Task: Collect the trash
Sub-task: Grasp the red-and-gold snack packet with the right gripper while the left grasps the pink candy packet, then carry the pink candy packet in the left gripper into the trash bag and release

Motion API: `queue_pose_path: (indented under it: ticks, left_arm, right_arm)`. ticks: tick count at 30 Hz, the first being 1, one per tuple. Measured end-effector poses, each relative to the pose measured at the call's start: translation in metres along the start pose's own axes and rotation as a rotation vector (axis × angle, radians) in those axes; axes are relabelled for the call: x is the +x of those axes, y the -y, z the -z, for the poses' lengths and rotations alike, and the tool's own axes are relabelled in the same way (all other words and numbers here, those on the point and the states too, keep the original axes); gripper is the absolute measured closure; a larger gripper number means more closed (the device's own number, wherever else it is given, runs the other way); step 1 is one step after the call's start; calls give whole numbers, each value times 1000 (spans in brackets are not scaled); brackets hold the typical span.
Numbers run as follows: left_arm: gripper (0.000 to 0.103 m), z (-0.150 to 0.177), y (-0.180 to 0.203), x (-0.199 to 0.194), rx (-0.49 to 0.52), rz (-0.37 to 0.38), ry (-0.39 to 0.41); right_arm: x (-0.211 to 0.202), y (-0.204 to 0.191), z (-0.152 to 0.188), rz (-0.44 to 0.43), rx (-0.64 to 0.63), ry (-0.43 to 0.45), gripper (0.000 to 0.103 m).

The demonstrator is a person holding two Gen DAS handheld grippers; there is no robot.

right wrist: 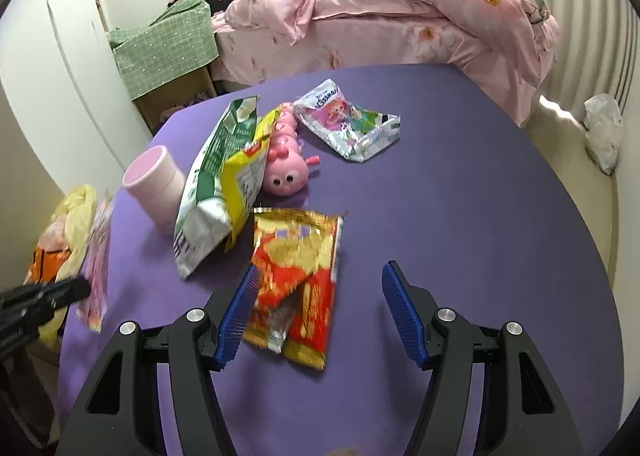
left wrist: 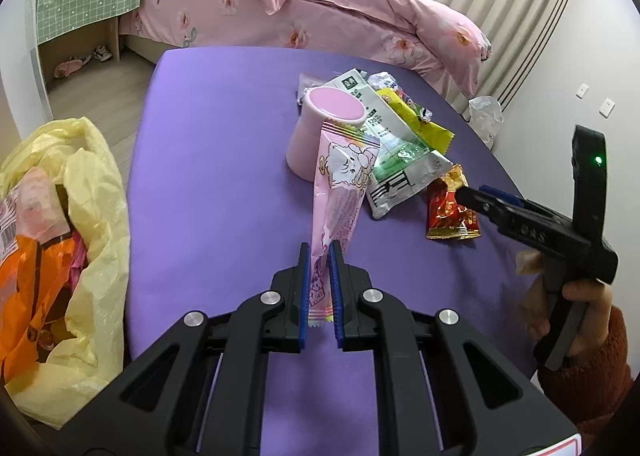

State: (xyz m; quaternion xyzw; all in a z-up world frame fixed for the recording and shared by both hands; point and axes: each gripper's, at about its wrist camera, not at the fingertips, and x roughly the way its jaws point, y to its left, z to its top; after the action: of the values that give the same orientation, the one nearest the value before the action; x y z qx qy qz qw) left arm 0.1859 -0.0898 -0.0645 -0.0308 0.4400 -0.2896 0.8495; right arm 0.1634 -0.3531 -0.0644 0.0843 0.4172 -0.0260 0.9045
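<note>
My left gripper has its jaws clenched on a long pink snack wrapper, pinching it near its lower end so the rest stands up and leans toward the pile. In my right wrist view that same wrapper shows blurred at the left edge of the purple table, with the left gripper's black nose just beside it.

My right gripper has its jaws released and spread wide. No earlier picture bears on it, so I report only that nothing is pressed between the pads. The red and gold wrapper lies flat on the table under the left blue pad, partly between the jaws. From the left wrist view I see the right gripper held by a hand in an orange sleeve, its tip at that red and gold wrapper.

The remaining trash sits mid-table: a green and white bag leaning over a yellow wrapper, a white cartoon-printed packet farther back, a pink cup on its side, and a pink caterpillar toy behind the yellow wrapper.

A yellow plastic bag hangs open just off the table's left edge, with an orange wrapper already inside. A bed with pink floral bedding stands beyond the table.
</note>
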Motion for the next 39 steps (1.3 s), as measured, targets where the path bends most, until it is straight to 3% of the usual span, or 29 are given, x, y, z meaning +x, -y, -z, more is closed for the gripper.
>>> queue_pose_path:
  ticks: [5,9,14,29,39]
  left_arm:
    - [94,3,-5,-2,-15,1,4]
    - [94,4,-5,-7,-21,1,9]
    - [94,-1,1,-31,-6,-5,71]
    - [94,-7,-30,-141,-18,-118,274]
    - [94,5,-82,-169,-127,-260,251]
  right_arm:
    - [16,-8,-5,-70,-22,-33,44]
    - [13,-11,-6,-160,-23,-56,73]
    - [-12,-26,-6,-161,-104,-21,87]
    - [-119,-97,-61,-260,-289,243,90]
    - [-127,-160,-74,-341,-387,273,90]
